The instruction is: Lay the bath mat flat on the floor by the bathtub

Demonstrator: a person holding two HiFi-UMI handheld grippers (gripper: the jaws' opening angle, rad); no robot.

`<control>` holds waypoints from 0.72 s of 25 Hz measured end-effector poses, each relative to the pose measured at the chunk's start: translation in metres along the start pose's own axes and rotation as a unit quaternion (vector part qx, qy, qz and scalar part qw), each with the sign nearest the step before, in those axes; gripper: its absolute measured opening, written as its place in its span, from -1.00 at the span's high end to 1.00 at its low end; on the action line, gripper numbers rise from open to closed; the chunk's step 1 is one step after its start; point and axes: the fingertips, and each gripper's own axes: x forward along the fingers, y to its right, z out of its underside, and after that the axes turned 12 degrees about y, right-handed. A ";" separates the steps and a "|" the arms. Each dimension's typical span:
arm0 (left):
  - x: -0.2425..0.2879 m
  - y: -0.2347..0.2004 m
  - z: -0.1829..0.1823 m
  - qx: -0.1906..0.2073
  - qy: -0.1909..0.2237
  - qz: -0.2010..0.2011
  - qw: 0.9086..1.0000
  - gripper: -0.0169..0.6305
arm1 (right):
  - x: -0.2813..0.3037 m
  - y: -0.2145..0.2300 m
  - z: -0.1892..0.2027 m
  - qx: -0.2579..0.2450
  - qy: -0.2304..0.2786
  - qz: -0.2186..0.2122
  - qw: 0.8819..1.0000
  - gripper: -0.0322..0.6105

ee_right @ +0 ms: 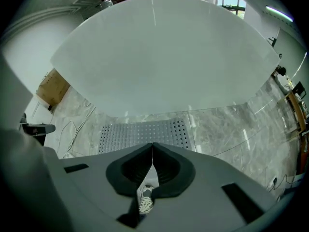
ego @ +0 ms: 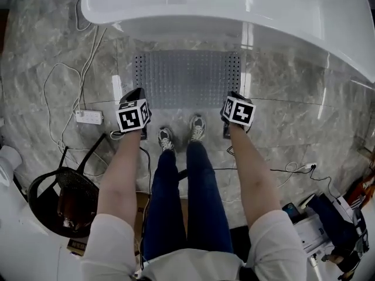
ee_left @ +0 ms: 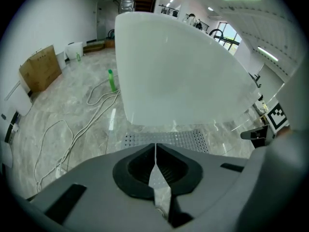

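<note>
The grey, perforated bath mat (ego: pixel 187 78) lies spread flat on the marble floor, right against the white bathtub (ego: pixel 234 4). My left gripper (ego: pixel 139 127) hangs above the mat's near left corner and my right gripper (ego: pixel 229 127) above its near right corner. Both point steeply down. In the left gripper view the jaws (ee_left: pixel 155 146) are shut with nothing between them; the mat (ee_left: pixel 166 138) and tub (ee_left: pixel 178 71) lie beyond. The right gripper (ee_right: pixel 152 145) is also shut and empty, over the mat (ee_right: pixel 140 133) below the tub (ee_right: pixel 164 57).
The person's shoes (ego: pixel 166 138) stand just short of the mat's near edge. A white power strip (ego: pixel 89 117) and loose cables lie at left, a black round chair (ego: pixel 58 198) lower left, equipment (ego: pixel 328 221) lower right. A cardboard box (ee_left: pixel 41 66) and green bottle (ee_left: pixel 112 79) stand further off.
</note>
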 end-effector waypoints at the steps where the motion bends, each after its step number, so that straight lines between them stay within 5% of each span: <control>1: -0.008 0.005 -0.008 0.006 0.007 0.004 1.000 0.82 | -0.009 -0.002 -0.005 -0.003 0.005 -0.002 1.000 0.80; 8: -0.066 0.020 -0.043 0.015 0.025 0.010 1.000 0.82 | -0.072 -0.020 -0.034 -0.045 0.033 -0.032 0.998 0.80; 18: -0.151 0.045 -0.089 0.020 0.055 0.019 0.998 0.82 | -0.167 -0.042 -0.084 -0.042 0.101 -0.054 0.993 0.80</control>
